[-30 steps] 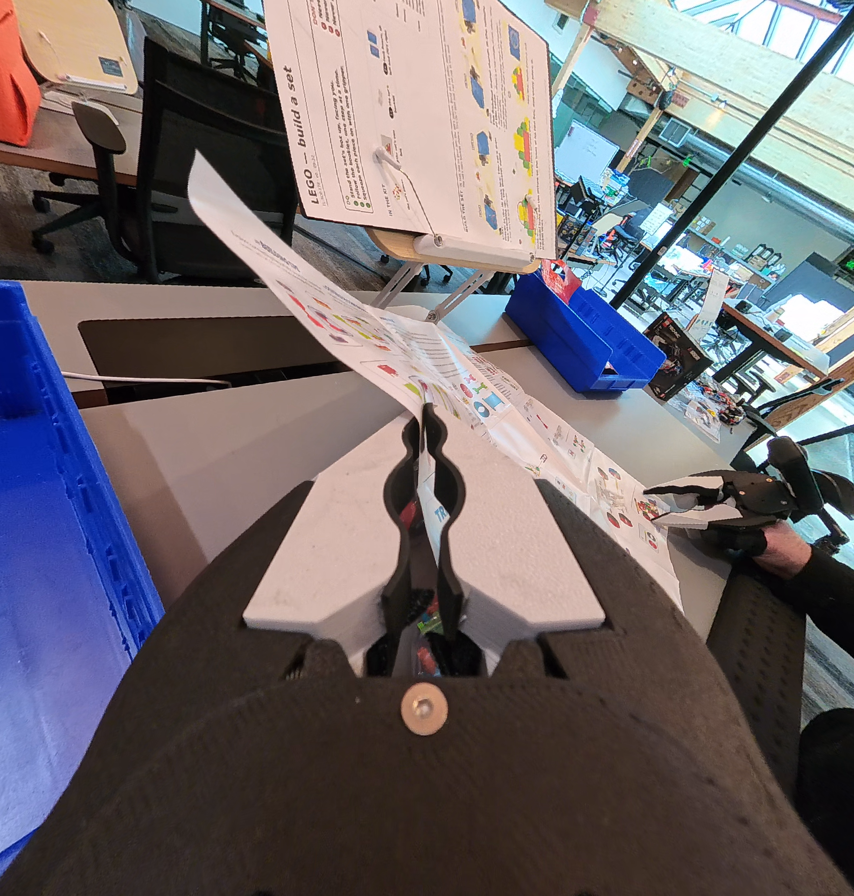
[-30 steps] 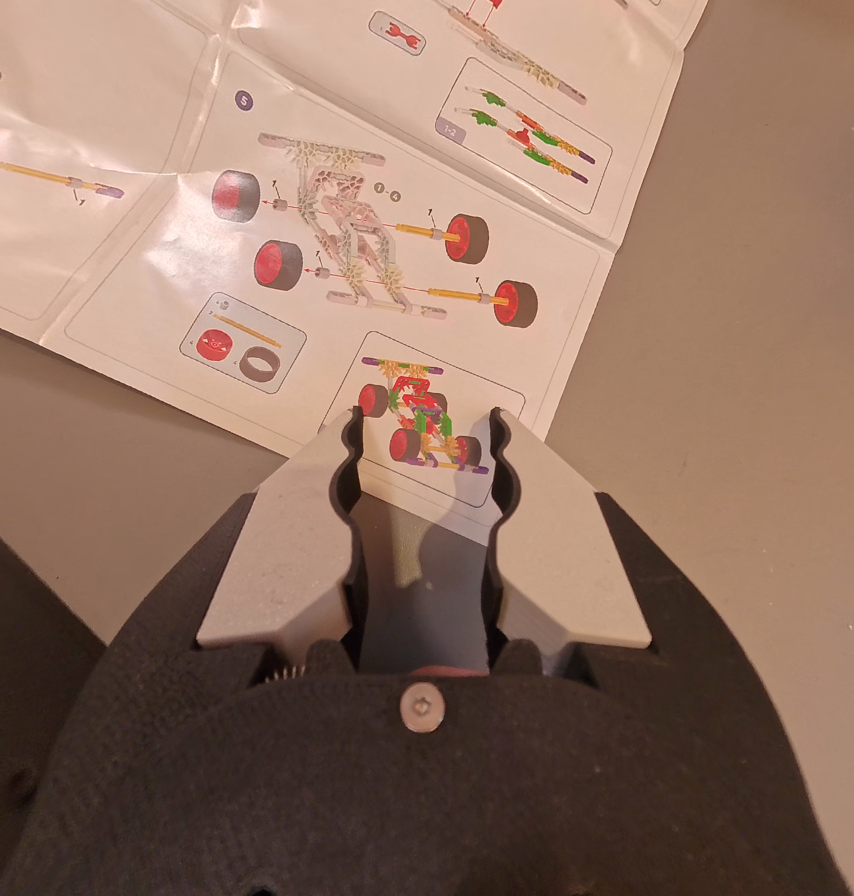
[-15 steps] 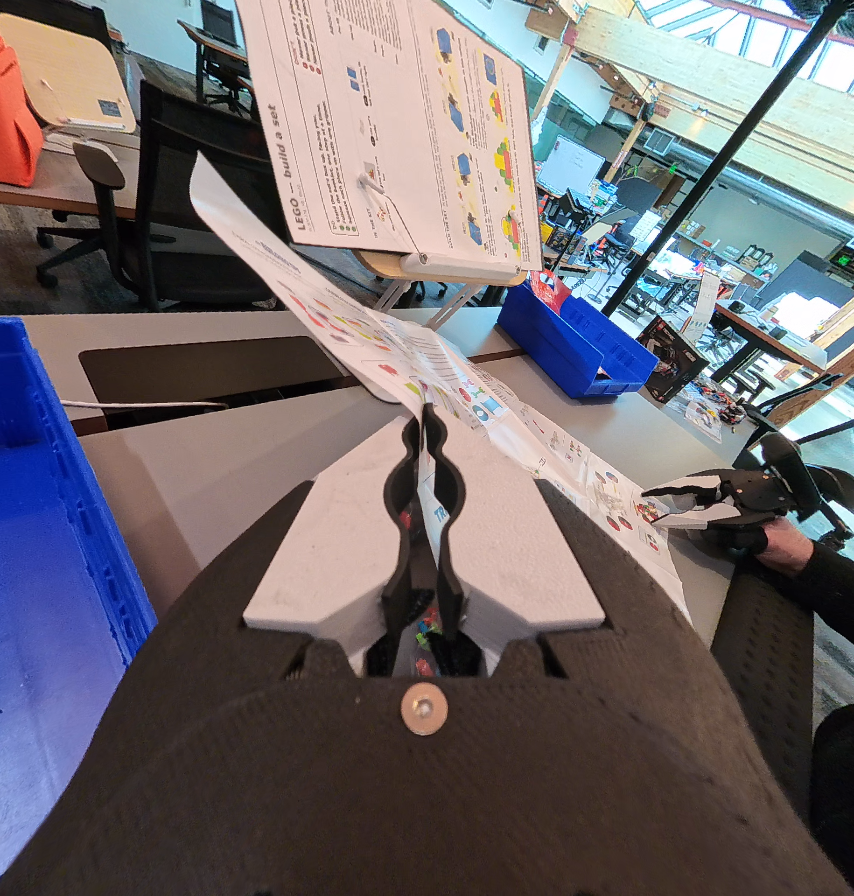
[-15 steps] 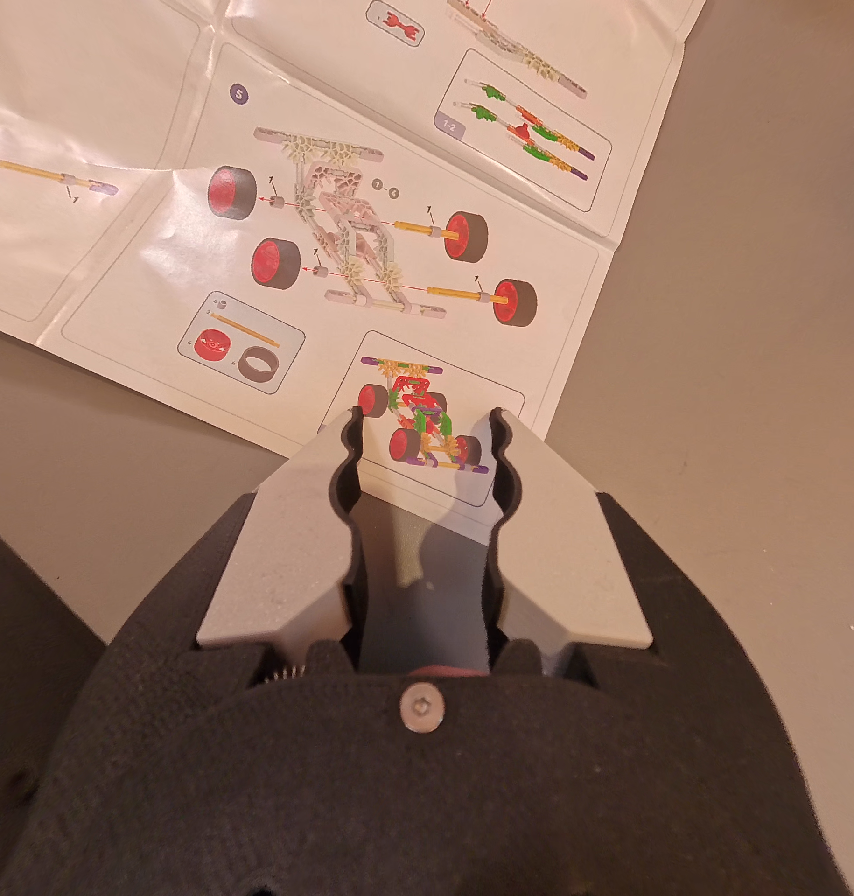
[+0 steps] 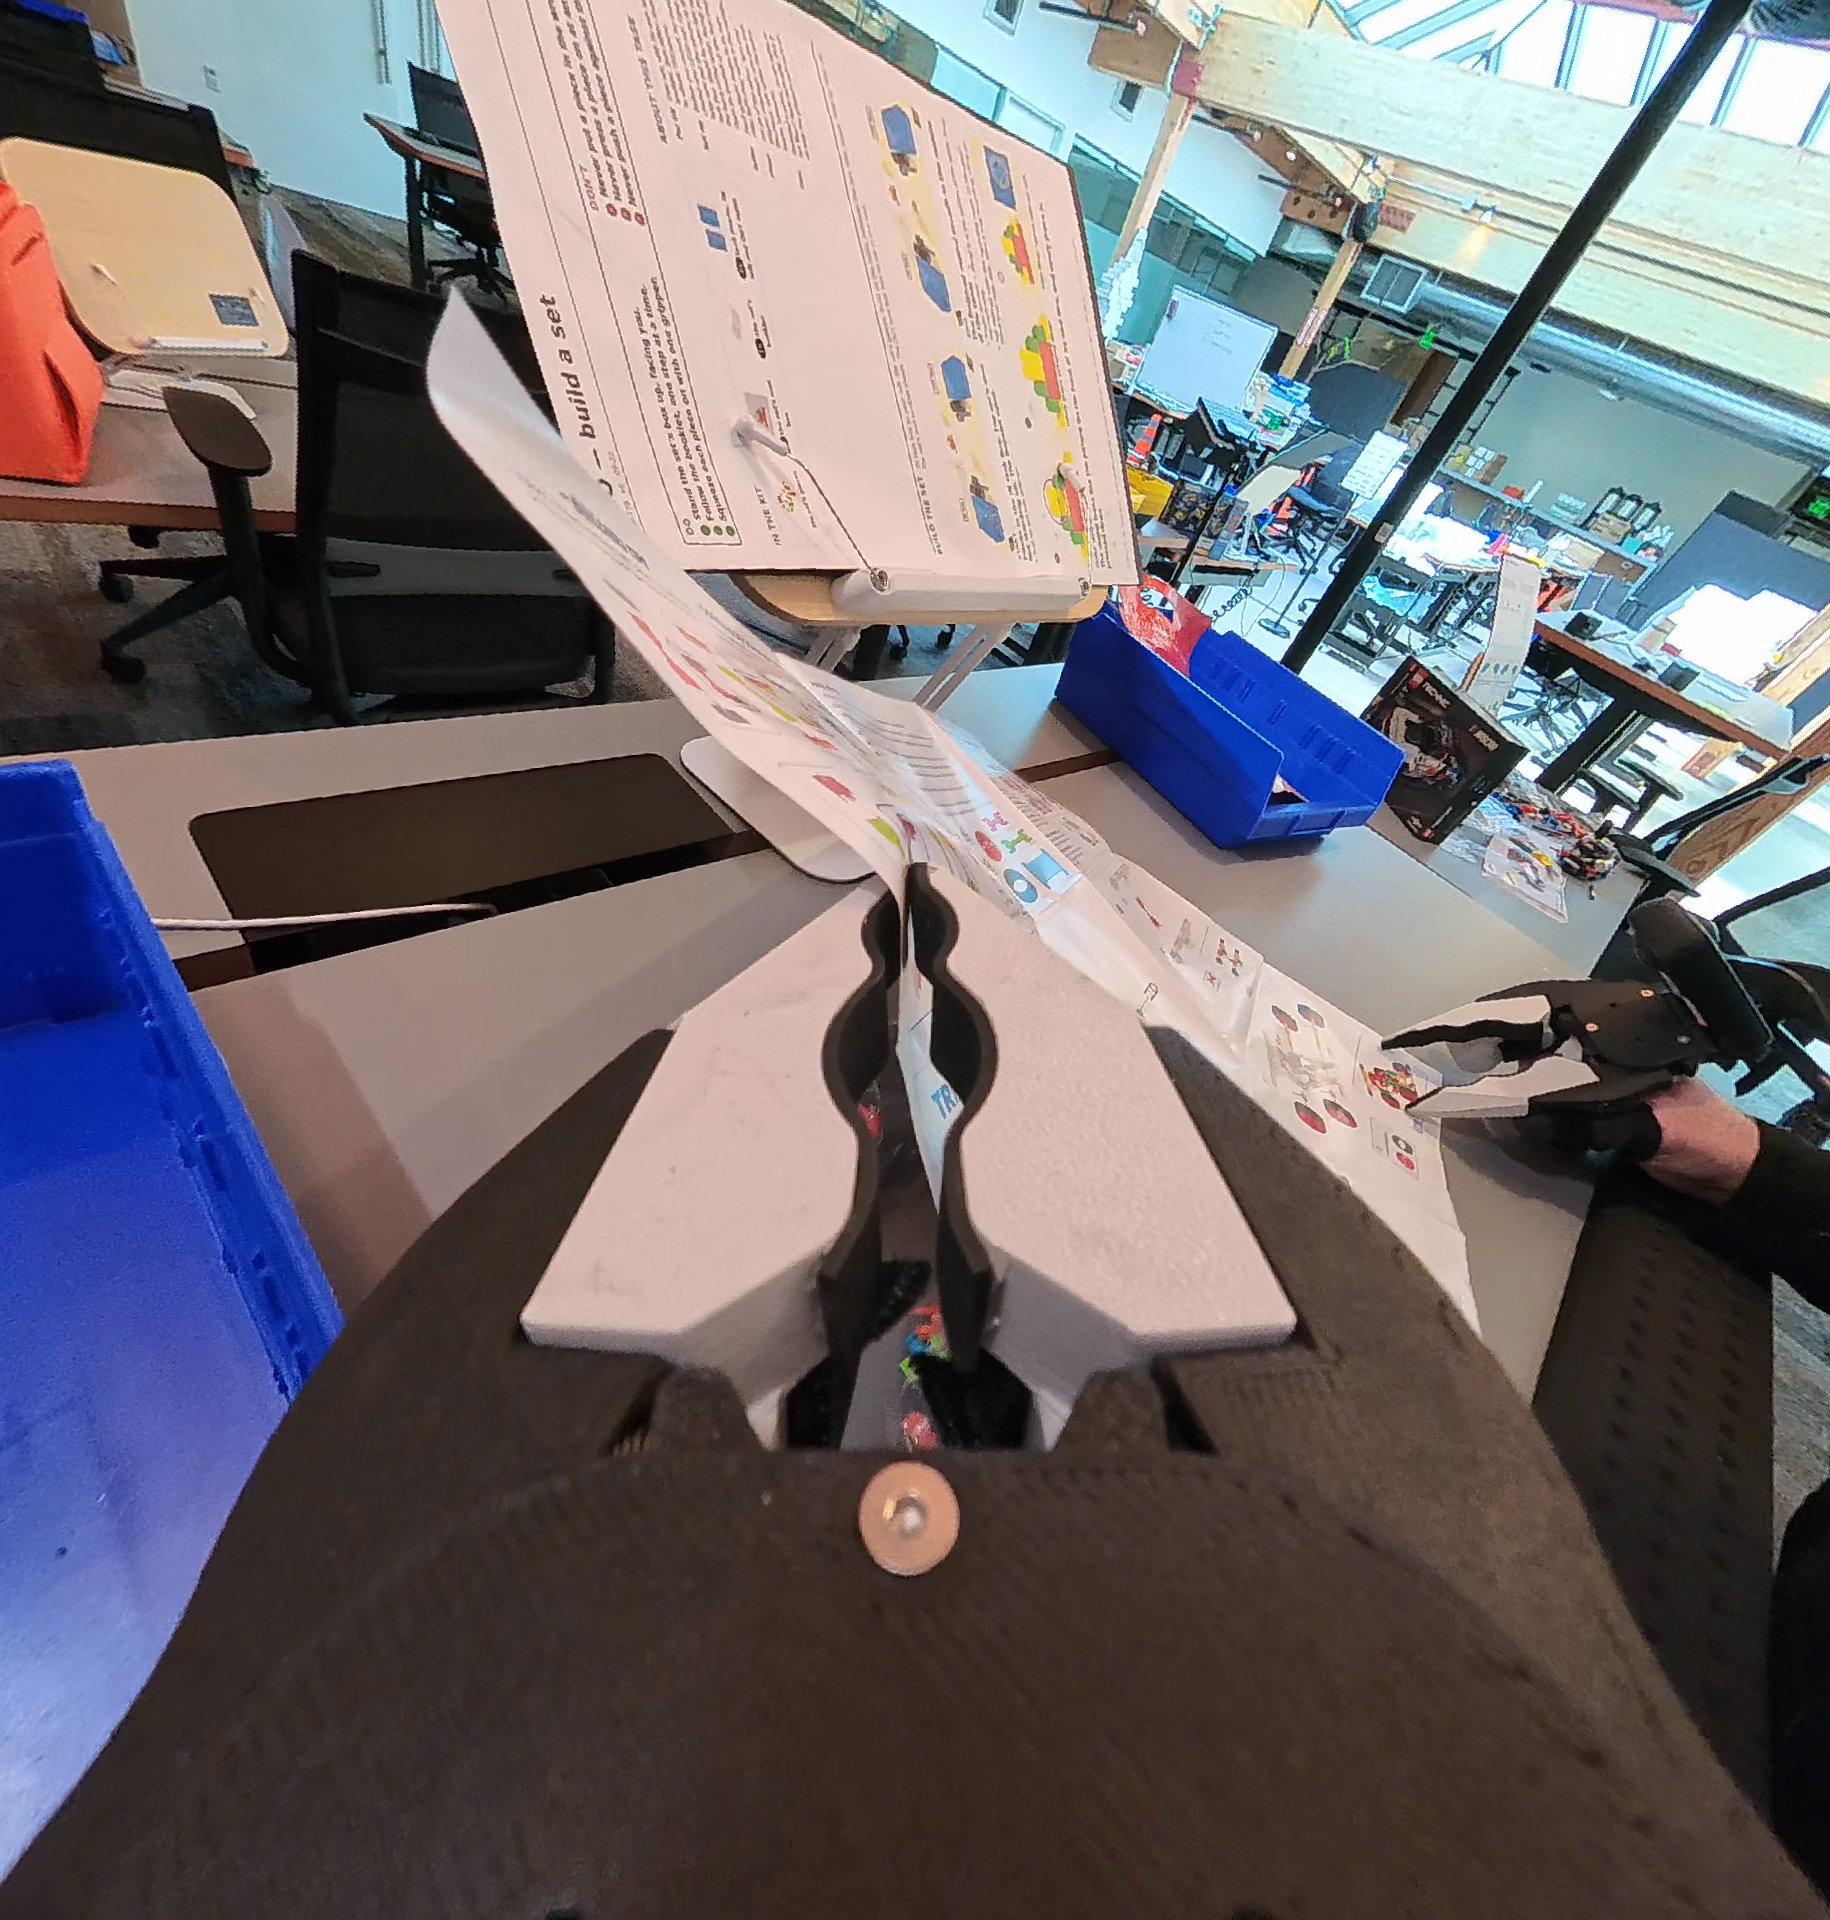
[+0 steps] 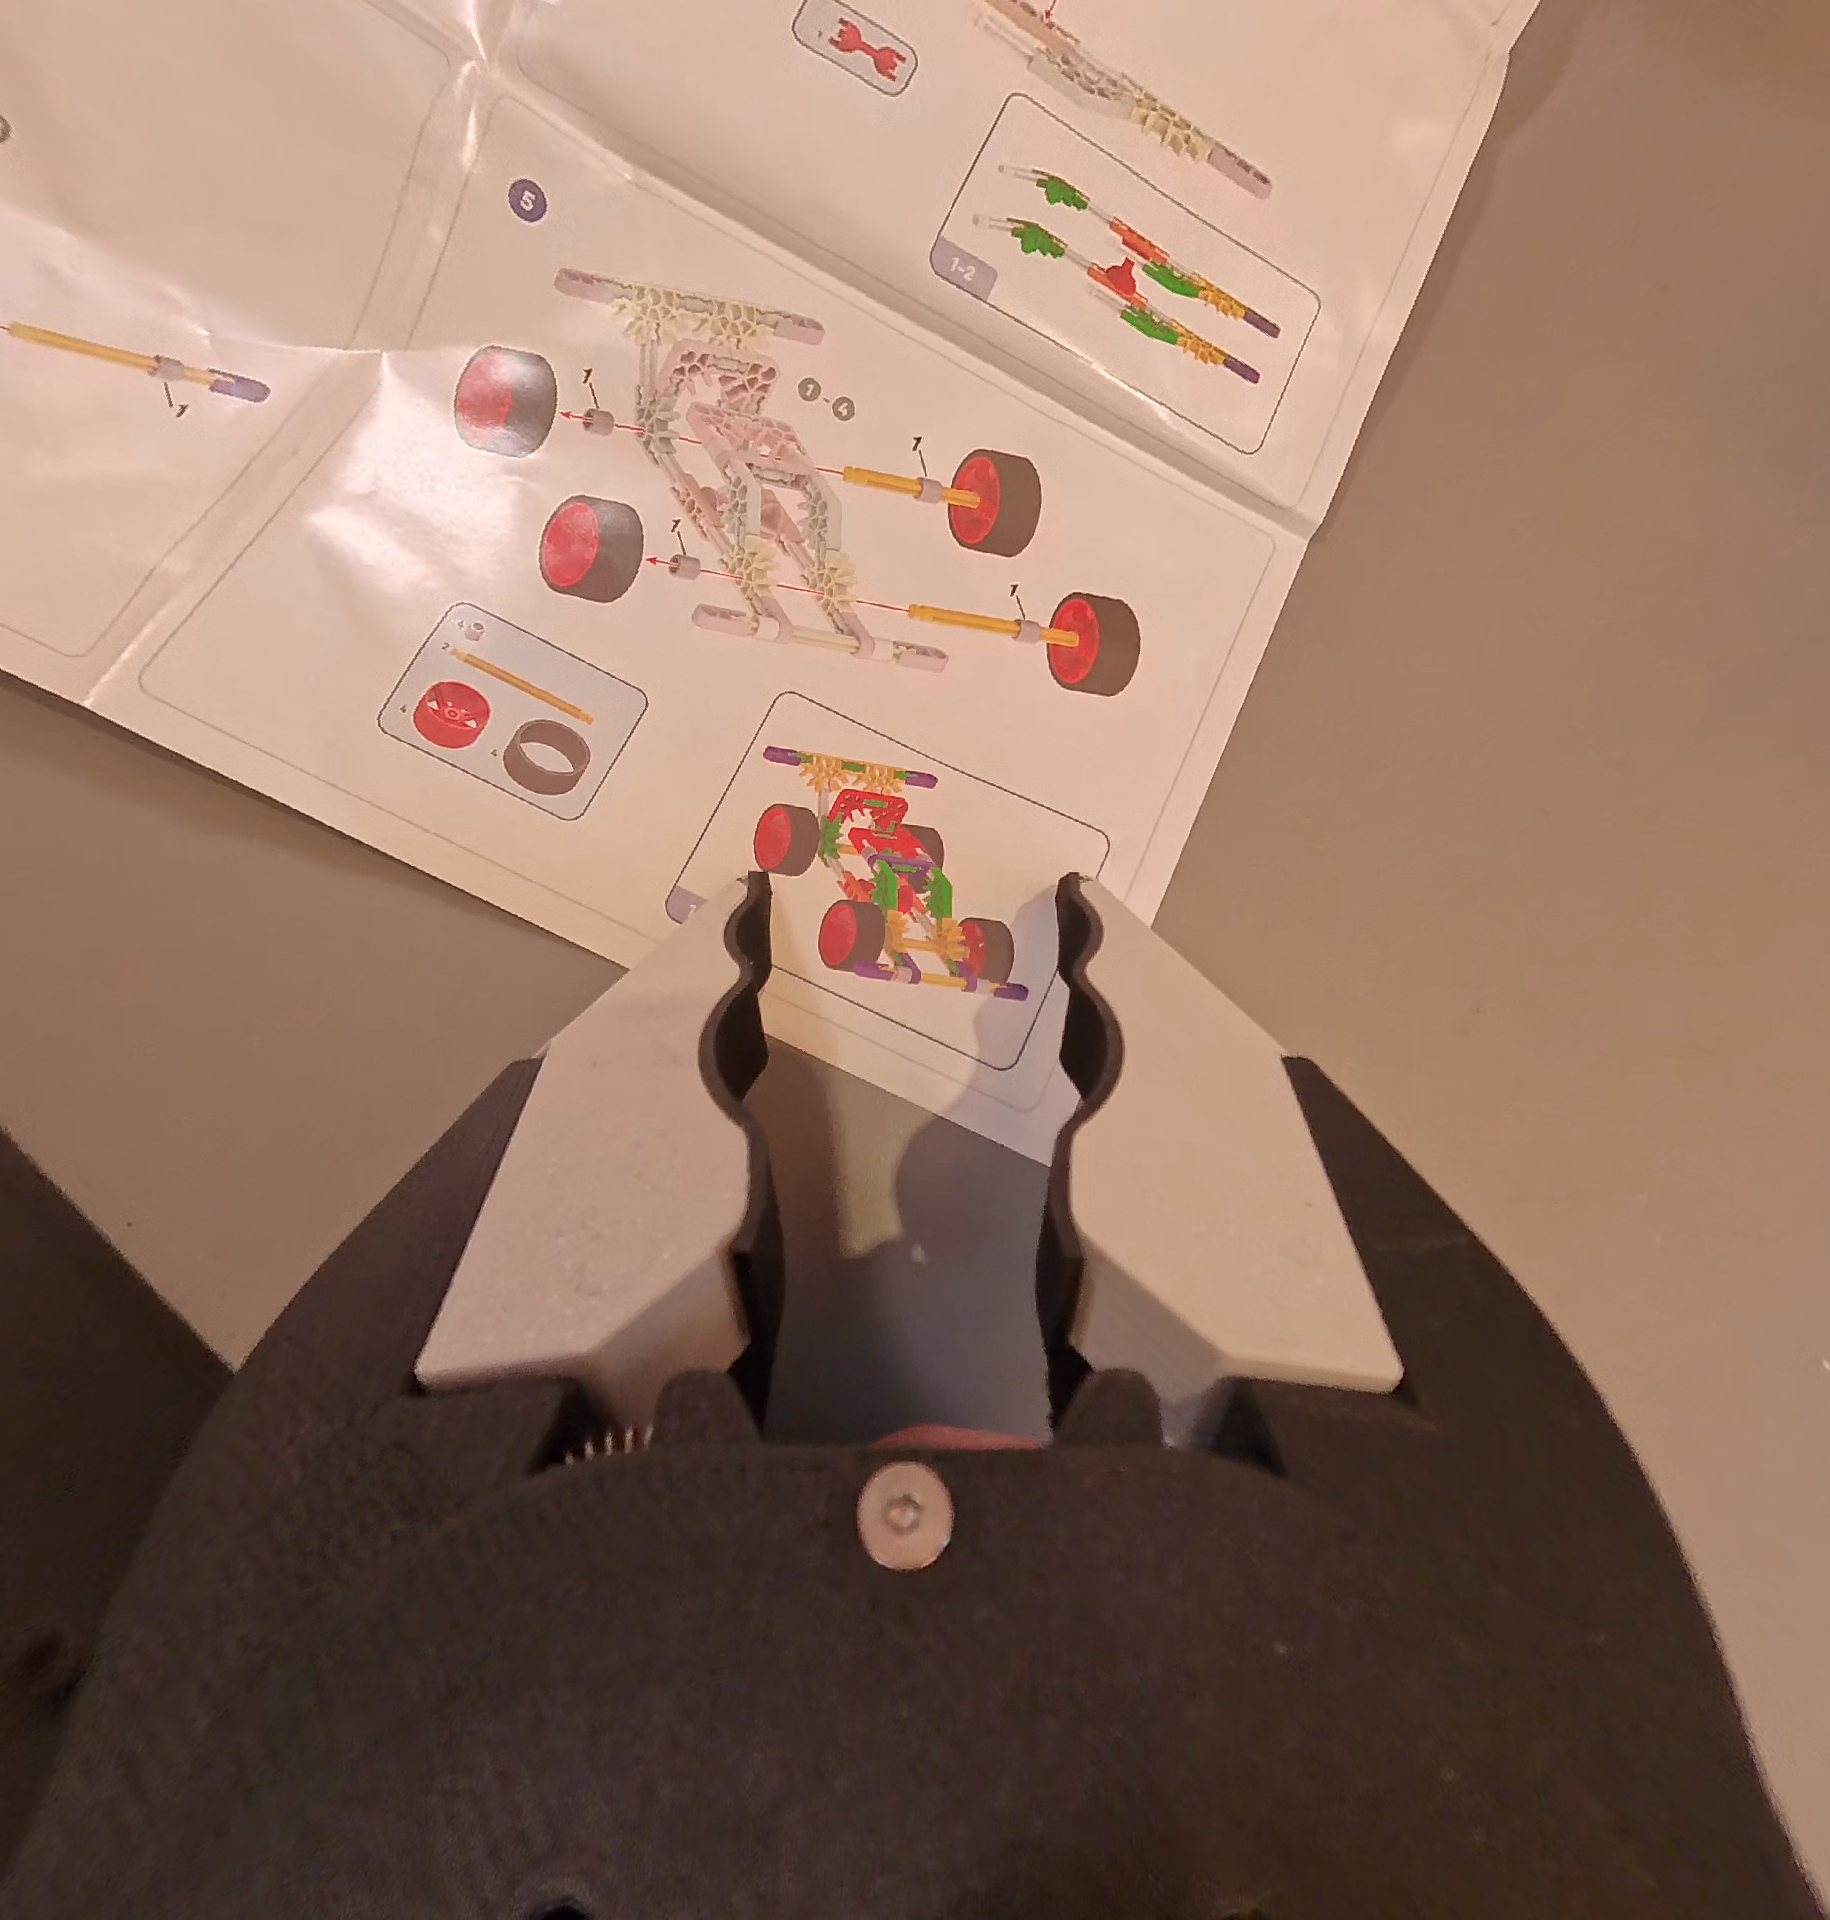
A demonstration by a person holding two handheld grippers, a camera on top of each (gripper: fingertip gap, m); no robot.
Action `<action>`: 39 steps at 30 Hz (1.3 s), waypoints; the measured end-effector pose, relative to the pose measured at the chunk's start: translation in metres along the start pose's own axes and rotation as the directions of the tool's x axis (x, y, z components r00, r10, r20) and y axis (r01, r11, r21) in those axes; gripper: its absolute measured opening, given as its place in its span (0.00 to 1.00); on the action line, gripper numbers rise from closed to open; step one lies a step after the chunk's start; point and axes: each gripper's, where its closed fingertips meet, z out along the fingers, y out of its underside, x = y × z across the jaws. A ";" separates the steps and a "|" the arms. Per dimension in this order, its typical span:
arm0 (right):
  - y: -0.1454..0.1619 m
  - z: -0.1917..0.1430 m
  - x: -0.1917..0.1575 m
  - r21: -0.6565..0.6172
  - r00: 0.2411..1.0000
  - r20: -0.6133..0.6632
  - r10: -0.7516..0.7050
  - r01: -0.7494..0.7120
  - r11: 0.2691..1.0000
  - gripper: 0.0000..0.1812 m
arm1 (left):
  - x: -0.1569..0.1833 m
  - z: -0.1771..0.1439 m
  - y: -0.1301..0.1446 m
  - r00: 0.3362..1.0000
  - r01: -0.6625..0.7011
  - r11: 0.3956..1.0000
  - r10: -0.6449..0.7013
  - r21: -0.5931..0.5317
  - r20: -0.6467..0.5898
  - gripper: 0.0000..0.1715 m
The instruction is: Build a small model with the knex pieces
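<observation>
The left gripper (image 5: 909,894) is clamped tight on a fold-out sheet (image 5: 859,758) of building diagrams, its two wavy-edged fingers (image 5: 745,1132) pressed together with the paper caught edge-on between them. From the pinch the sheet rises up and to the left, its far corner lifted in the air, while the rest trails down to the right and lies flat on the grey table (image 5: 443,1049).

At the right end of the sheet the right gripper (image 6: 909,883) stands with its jaws well apart, poised at the sheet's (image 6: 682,312) near corner over a drawing of a small car with red wheels. Nothing sits between its fingers (image 6: 620,1164); whether the tips touch the paper cannot be told. Seen from the left camera, that gripper (image 5: 1415,1070) is held by a hand (image 5: 1700,1132) in a dark sleeve at the table's right edge.

A blue bin (image 5: 80,1143) stands close on the left, and another blue bin (image 5: 1233,748) farther off to the right. Behind the lifted sheet, a printed page (image 5: 828,281) leans on a stand (image 5: 952,597).
</observation>
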 end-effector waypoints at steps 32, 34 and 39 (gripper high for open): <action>-0.120 0.029 0.031 0.216 0.920 0.315 0.233 -0.309 0.926 0.49 | 0.062 -0.053 -0.049 0.960 -0.211 0.967 0.232 0.142 -0.155 0.00; -0.134 0.034 0.037 0.235 0.901 0.356 0.247 -0.342 0.910 0.49 | 0.068 -0.058 -0.052 0.955 -0.209 0.966 0.236 0.154 -0.182 0.00; -0.164 0.053 0.055 0.246 0.816 0.485 0.314 -0.472 0.847 0.48 | 0.077 -0.069 -0.058 0.944 -0.191 0.963 0.233 0.189 -0.234 0.00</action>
